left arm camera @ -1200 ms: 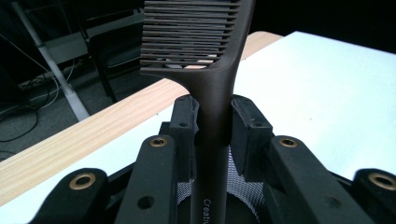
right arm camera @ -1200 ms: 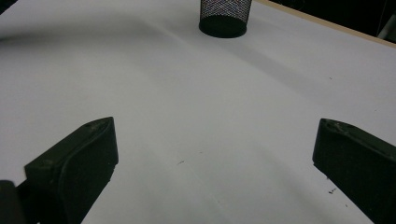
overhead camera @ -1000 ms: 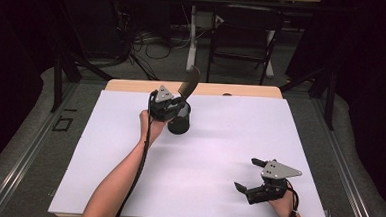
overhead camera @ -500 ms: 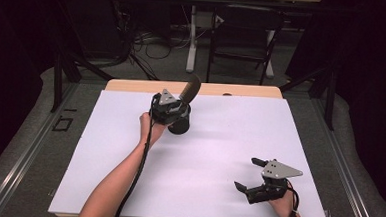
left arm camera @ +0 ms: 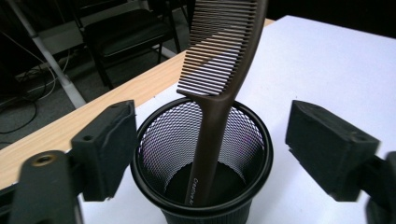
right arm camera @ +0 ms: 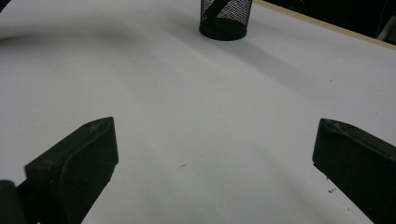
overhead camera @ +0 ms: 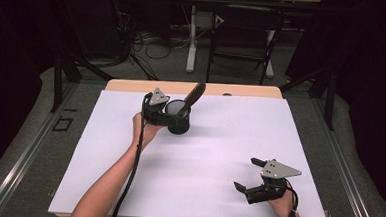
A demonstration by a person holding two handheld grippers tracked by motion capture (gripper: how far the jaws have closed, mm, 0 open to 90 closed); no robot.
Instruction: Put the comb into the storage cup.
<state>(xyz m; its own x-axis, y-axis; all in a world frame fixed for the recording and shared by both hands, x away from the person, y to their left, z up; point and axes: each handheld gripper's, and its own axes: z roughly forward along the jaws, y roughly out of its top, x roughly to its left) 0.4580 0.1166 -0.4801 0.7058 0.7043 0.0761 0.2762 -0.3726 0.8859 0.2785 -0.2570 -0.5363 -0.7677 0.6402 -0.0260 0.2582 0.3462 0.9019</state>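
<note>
Since the earlier frames, the comb (left arm camera: 219, 70) has gone from my left gripper's pinch above the cup to standing on its own inside the mesh cup (left arm camera: 163, 140), and my left gripper (overhead camera: 173, 116) has just been opening; its jaws now stand spread to either side of the cup's rim, with the comb's handle between them but untouched by either pad. Comb: brown, handle down on the cup's floor, toothed end rising above the rim and leaning against the rim's near side in the left gripper view; in the high view (overhead camera: 195, 95) the toothed end tilts up and away from my left hand (overhead camera: 145, 128). Mesh cup: black, upright, seen in the high view (overhead camera: 179, 125) on the white sheet (overhead camera: 218, 155) that covers the tabletop (overhead camera: 132, 85), near the sheet's far edge. Right gripper (overhead camera: 250, 176): well apart from the cup, toward the near right corner of the sheet, jaws spread with nothing between them; its own view looks across bare white sheet to the cup (right arm camera: 225, 18) in the distance.
</note>
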